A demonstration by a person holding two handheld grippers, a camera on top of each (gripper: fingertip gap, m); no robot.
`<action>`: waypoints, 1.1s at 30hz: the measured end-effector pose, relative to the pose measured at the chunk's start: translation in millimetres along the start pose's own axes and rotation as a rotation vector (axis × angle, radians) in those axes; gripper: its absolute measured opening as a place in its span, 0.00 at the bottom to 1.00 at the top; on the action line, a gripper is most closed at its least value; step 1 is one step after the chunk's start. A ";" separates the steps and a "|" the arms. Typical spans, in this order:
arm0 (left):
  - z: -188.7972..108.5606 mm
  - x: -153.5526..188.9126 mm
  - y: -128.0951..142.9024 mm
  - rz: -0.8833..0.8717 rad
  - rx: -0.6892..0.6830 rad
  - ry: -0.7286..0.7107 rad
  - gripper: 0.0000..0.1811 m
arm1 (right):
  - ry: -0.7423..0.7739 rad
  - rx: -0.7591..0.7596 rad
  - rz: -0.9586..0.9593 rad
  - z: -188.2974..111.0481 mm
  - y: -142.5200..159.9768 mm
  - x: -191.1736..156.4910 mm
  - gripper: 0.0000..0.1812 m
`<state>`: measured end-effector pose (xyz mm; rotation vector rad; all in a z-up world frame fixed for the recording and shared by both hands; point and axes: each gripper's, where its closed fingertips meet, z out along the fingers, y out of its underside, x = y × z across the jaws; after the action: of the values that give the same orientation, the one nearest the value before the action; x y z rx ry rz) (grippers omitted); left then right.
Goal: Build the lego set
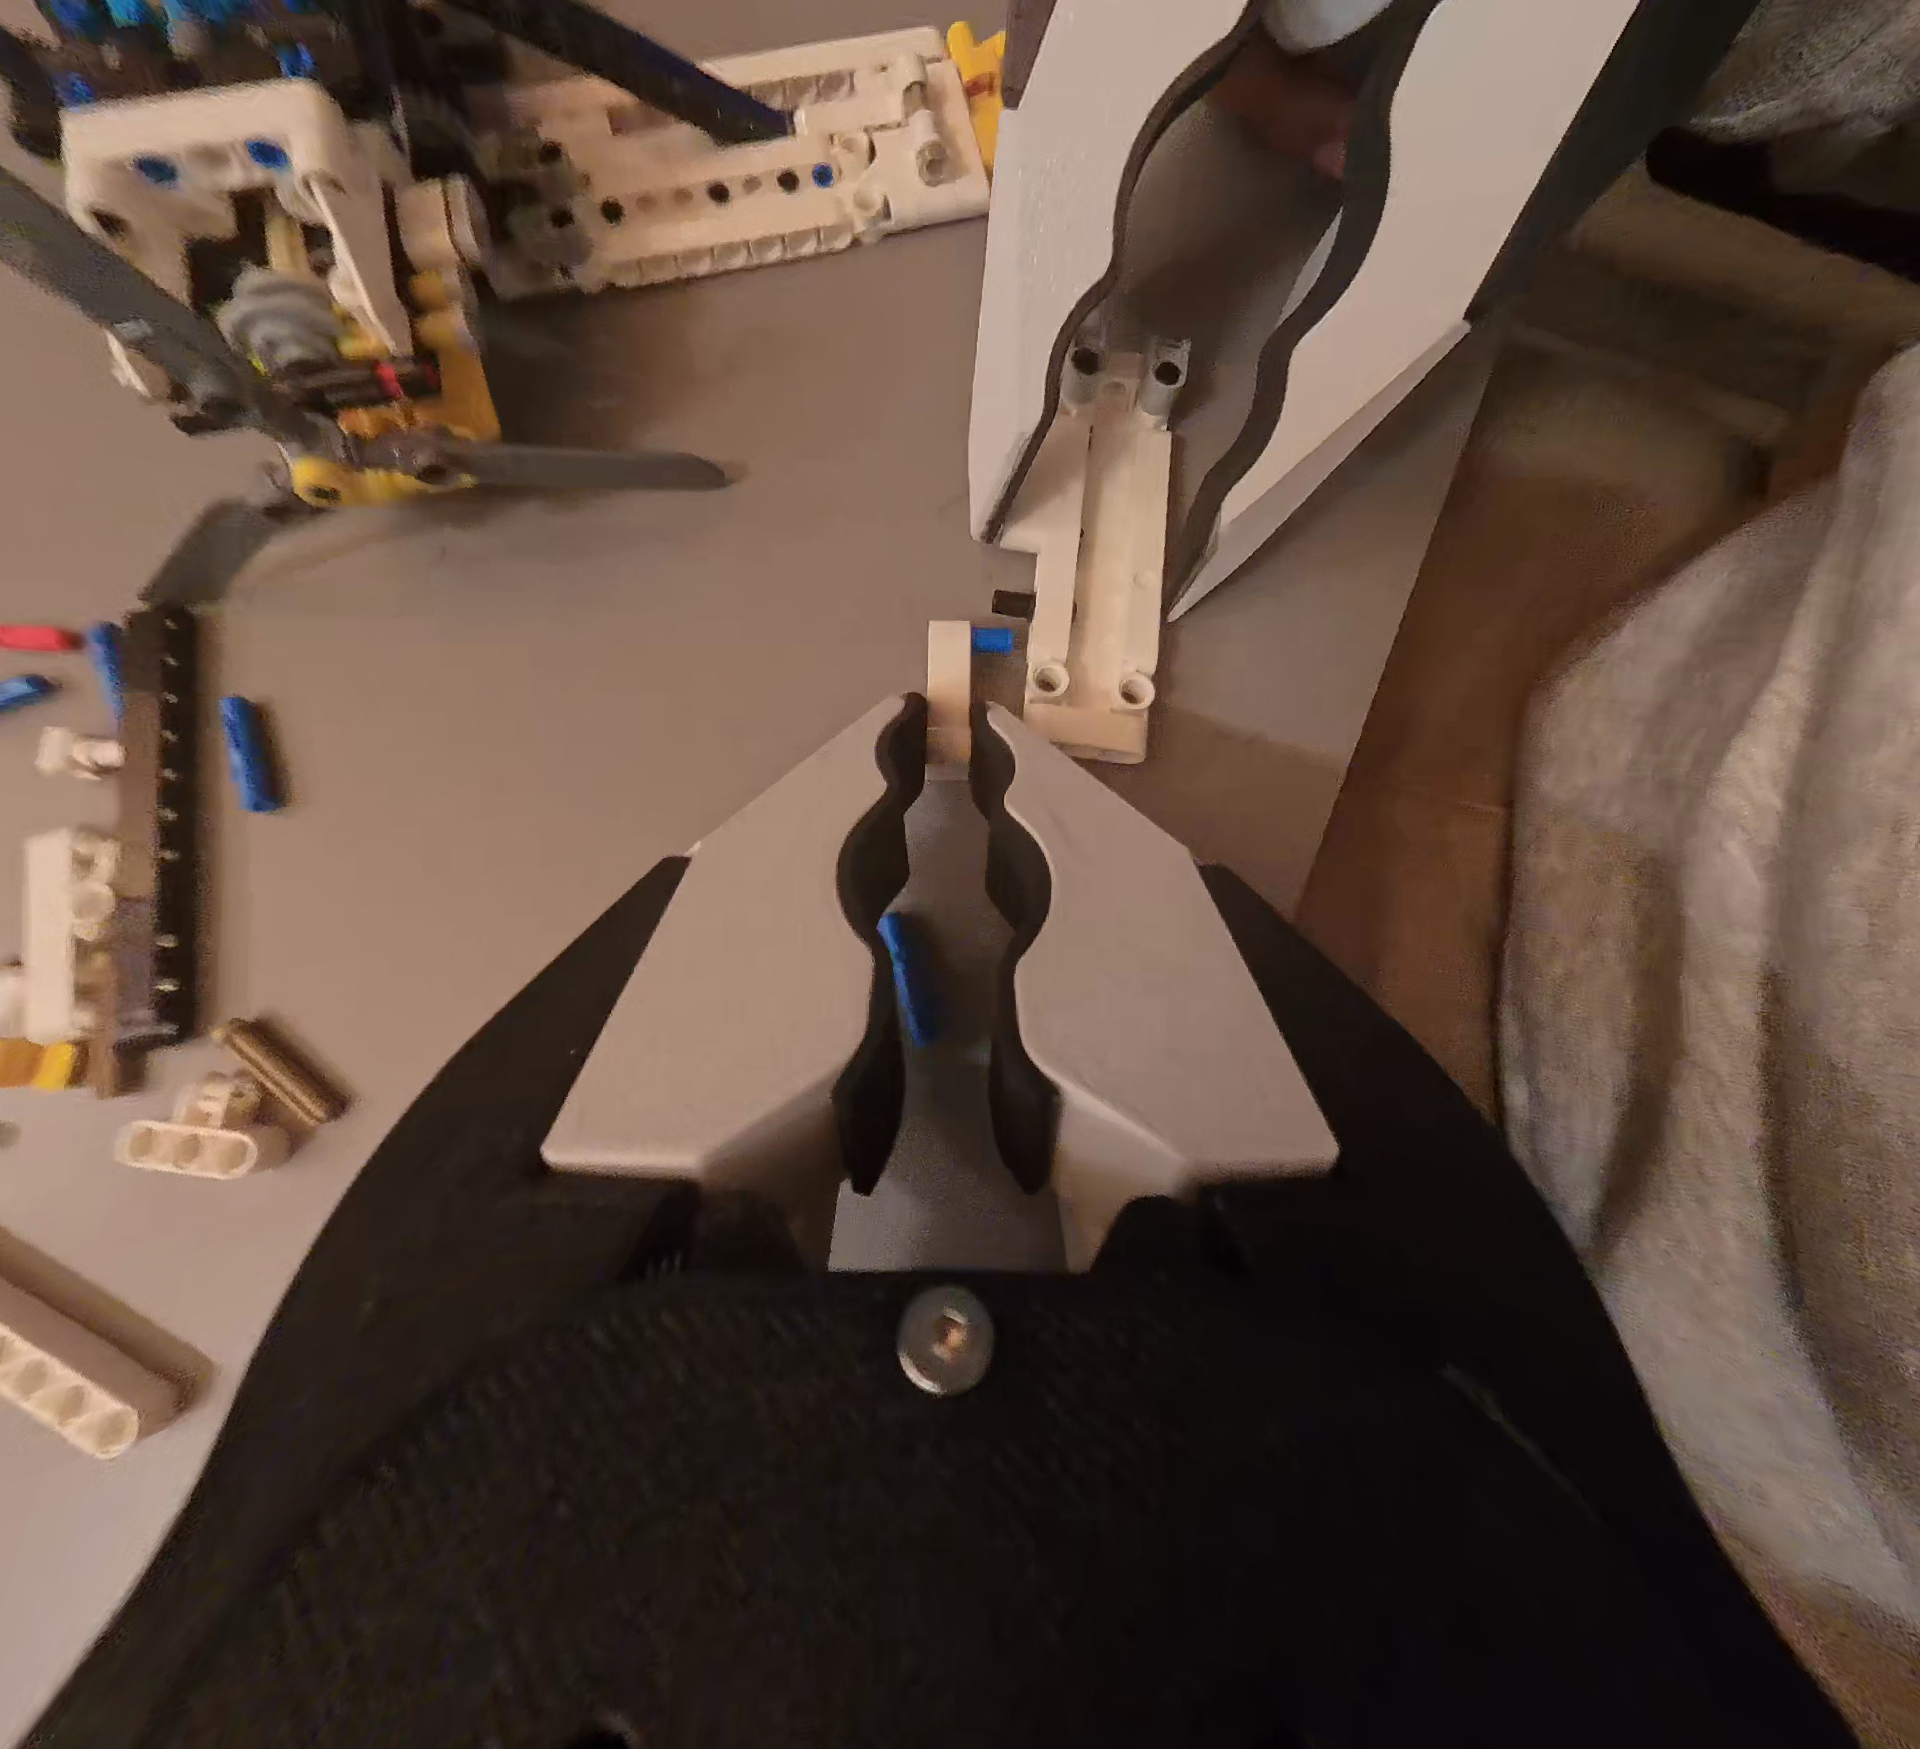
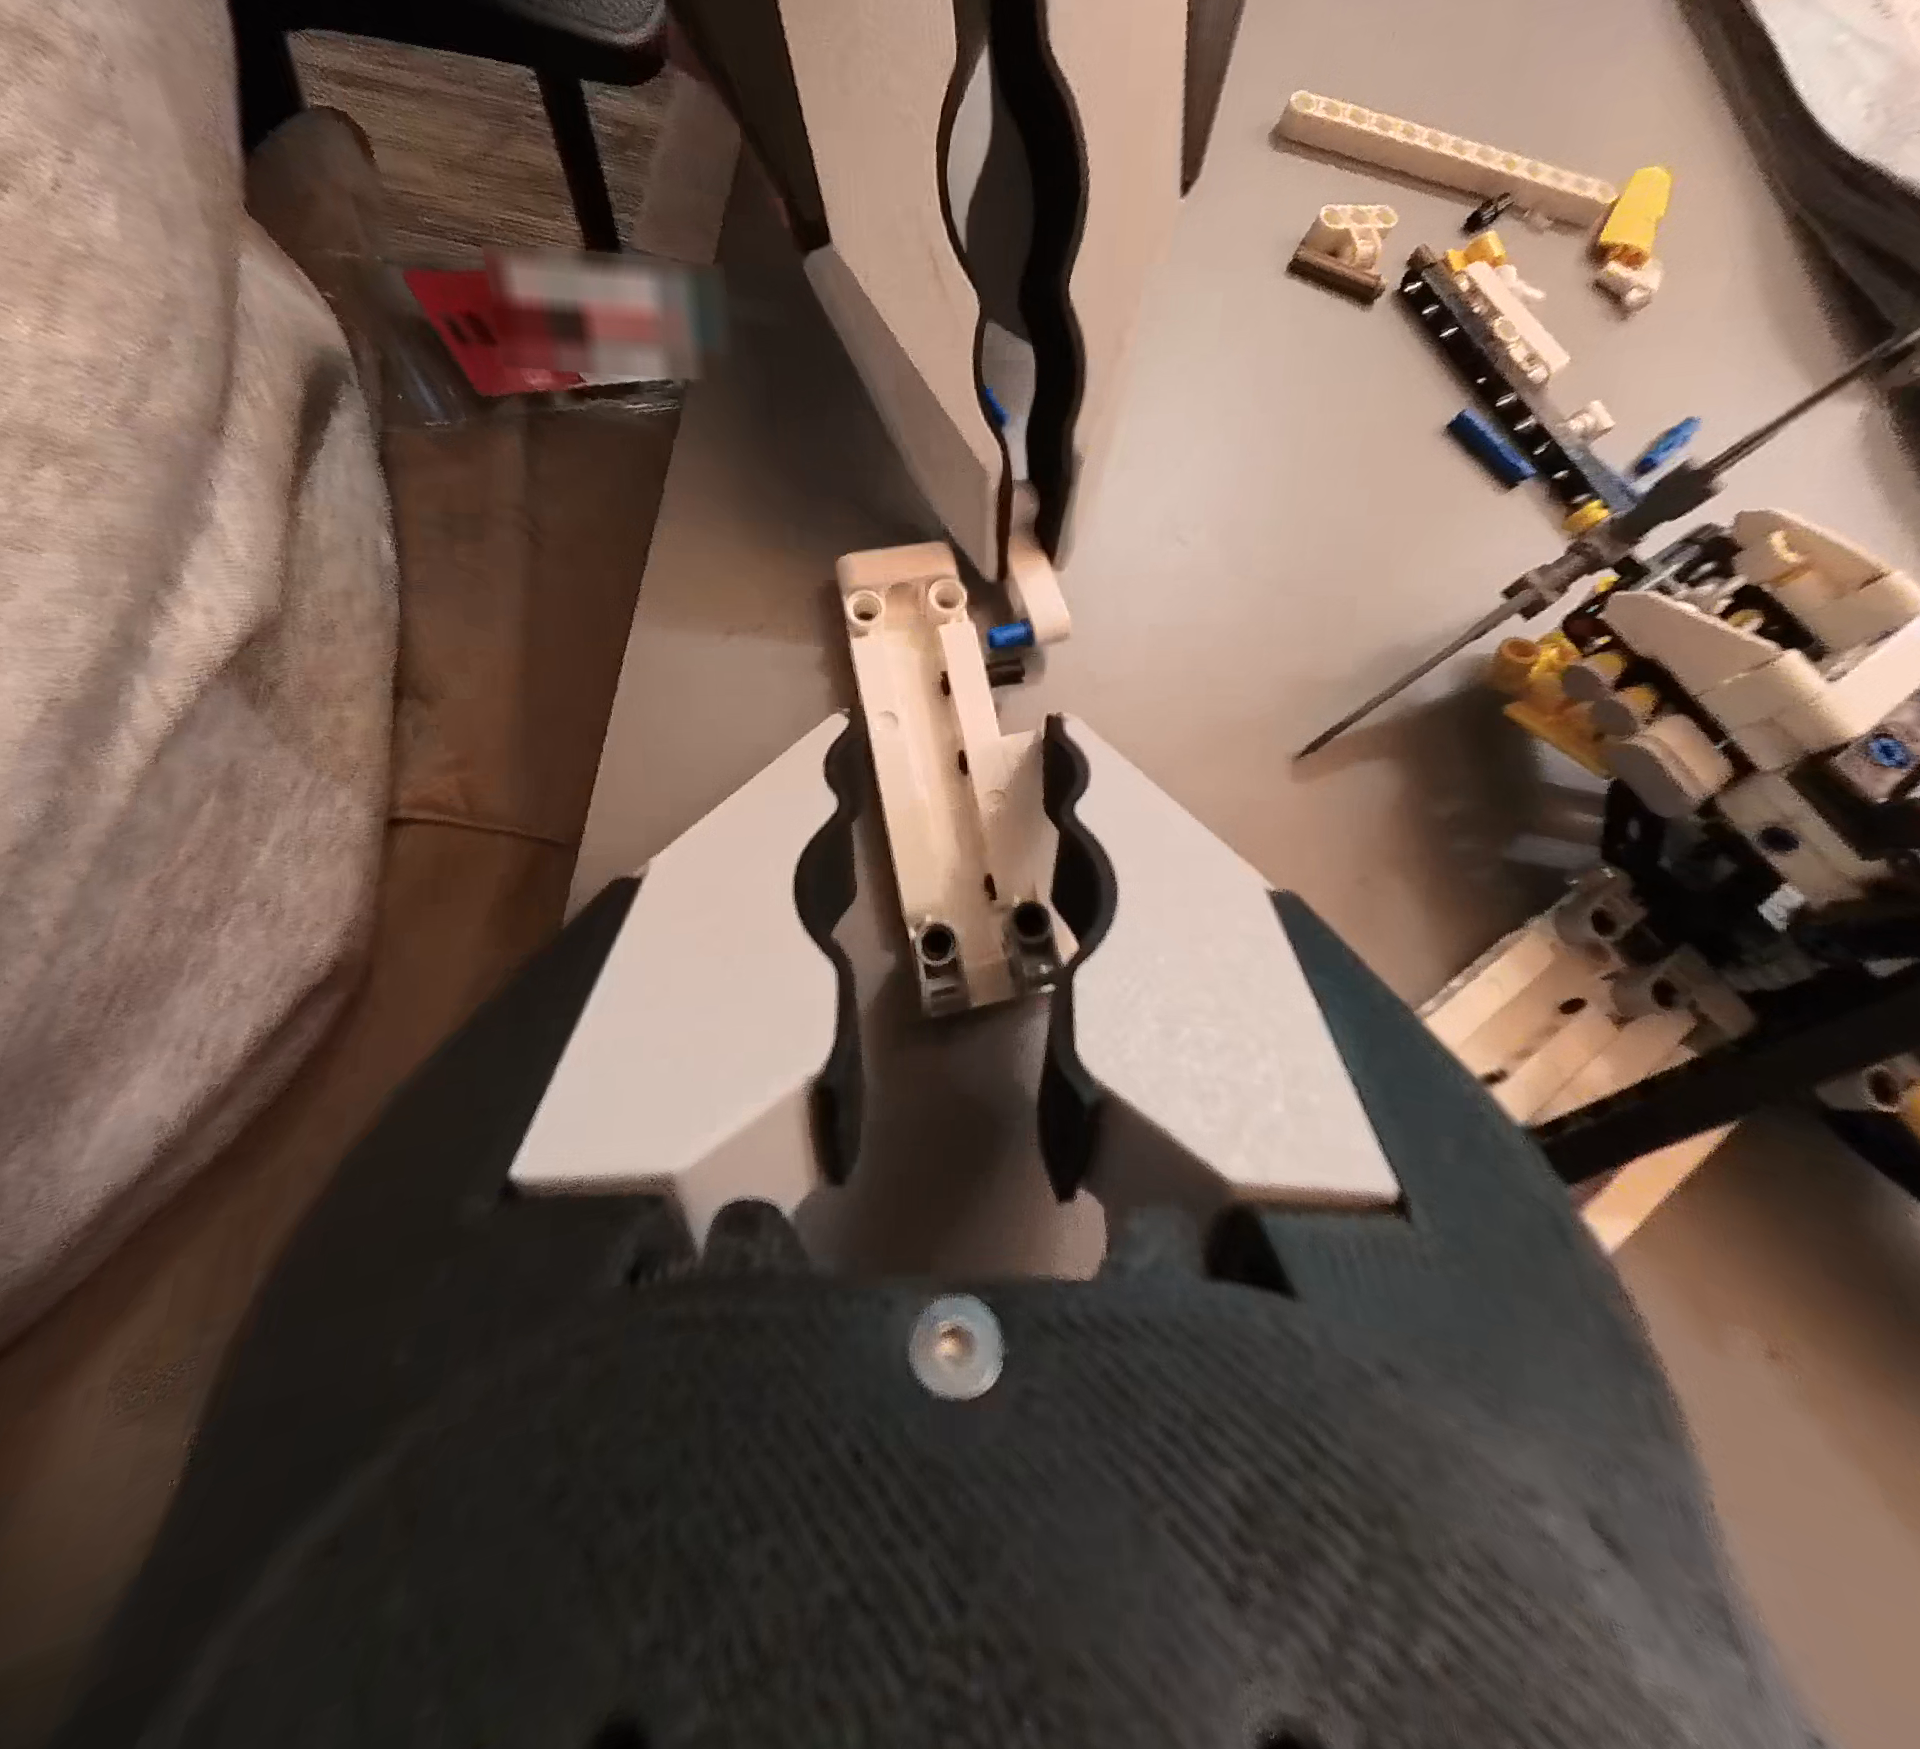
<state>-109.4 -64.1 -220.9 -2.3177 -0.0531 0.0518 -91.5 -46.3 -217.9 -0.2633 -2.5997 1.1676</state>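
Observation:
My left gripper (image 1: 948,712) is shut on a small white lego piece (image 1: 949,676) with a blue pin (image 1: 992,638) sticking out of its side. My right gripper (image 2: 951,728) is shut on a long white panel assembly (image 2: 935,785) with grey connectors at its near end. The two pieces are held close together above the grey table's edge, the small piece beside the panel's far end; whether they touch is unclear. Each gripper shows in the other view: the right gripper (image 1: 1091,567), the left gripper (image 2: 1023,546). The partly built helicopter model (image 1: 291,193) (image 2: 1714,764) stands on the table.
Loose parts lie on the grey table (image 1: 623,712): a black studded beam (image 1: 166,816), blue pins (image 1: 249,754), a white beam (image 1: 62,1387), a long white beam (image 2: 1444,156), a yellow piece (image 2: 1636,213). A grey blanket (image 1: 1714,972) (image 2: 156,556) lies past the table edge. Both grippers' tips are close together, under 4 cm apart. The white beam (image 1: 62,1387) sits 15 cm or so from the ends of my left fingers. The right camera catches it too, in the right wrist view (image 2: 1335,114).

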 end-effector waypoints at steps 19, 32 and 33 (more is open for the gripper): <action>-5.1 -1.5 -3.8 0.201 0.039 -0.119 0.03 | 0.182 -0.006 -0.131 -2.8 -3.3 2.0 0.18; -2.1 -0.2 2.3 0.201 -0.036 0.014 0.03 | 0.094 -0.069 -0.085 0.0 -2.4 1.0 0.18; -0.9 0.4 4.9 0.178 -0.047 0.038 0.03 | 0.076 -0.083 -0.065 0.5 -2.1 0.3 0.18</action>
<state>-108.9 -68.0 -223.9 -2.3643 0.1727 0.0965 -92.0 -47.9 -216.6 -0.2332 -2.5733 1.0097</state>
